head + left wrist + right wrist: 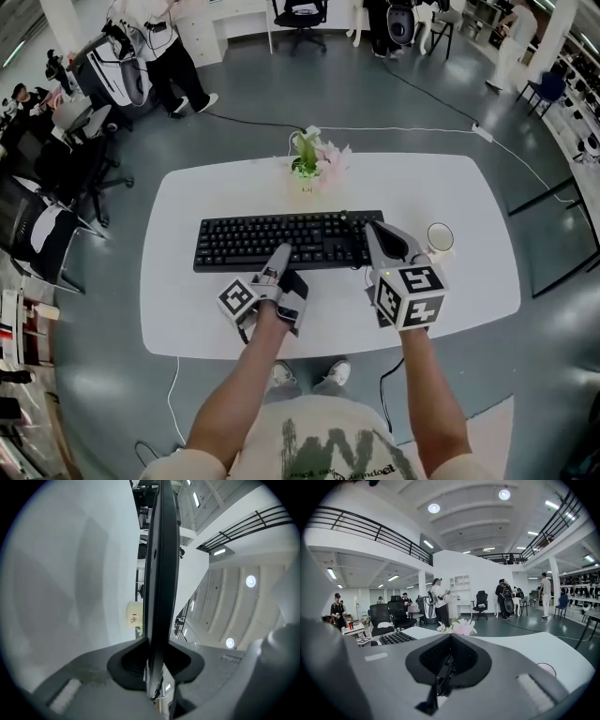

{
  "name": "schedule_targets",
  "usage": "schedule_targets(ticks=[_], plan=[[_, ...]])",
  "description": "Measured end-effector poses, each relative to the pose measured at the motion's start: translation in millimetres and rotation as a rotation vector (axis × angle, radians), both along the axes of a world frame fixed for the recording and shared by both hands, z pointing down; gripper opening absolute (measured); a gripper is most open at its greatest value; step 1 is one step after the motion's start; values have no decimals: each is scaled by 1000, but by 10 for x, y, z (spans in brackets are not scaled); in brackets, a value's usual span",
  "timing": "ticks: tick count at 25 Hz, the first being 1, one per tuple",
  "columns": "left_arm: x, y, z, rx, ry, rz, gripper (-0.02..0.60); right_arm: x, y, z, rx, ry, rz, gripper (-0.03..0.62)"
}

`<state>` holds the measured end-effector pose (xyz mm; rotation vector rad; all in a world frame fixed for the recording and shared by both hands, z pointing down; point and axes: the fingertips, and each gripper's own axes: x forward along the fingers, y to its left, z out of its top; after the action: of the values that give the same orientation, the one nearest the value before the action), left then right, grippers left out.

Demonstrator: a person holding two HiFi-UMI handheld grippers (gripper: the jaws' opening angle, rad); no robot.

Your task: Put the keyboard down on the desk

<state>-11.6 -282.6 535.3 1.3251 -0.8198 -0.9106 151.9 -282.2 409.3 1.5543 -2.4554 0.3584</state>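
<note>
A black keyboard (281, 241) lies lengthwise across the middle of the white desk (469, 197); whether it rests on the top or hangs just above it I cannot tell. My left gripper (279, 258) is at its near long edge. In the left gripper view the keyboard (161, 573) runs edge-on straight between the jaws, and the left gripper (157, 667) is shut on it. My right gripper (378, 239) is at the keyboard's right end. In the right gripper view the right gripper (445, 667) is shut with a thin dark edge in its slot, and keys (396, 638) show just to its left.
A small vase of pink flowers (314, 161) stands behind the keyboard. A white mug (440, 237) sits right of my right gripper. Office chairs (56, 178) and people stand on the grey floor to the left and beyond, and a cable (412, 128) runs behind the desk.
</note>
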Motion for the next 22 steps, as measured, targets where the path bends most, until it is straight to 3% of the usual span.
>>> schedule_targets(ticks=[8,22], plan=[[50,-31,317,-67,18,-2,91,-9,-17,193,-43,5,-8,-2],[11,-54,580,-131,-20,-14,91,-30,2,364,-89,5,-17,-2]])
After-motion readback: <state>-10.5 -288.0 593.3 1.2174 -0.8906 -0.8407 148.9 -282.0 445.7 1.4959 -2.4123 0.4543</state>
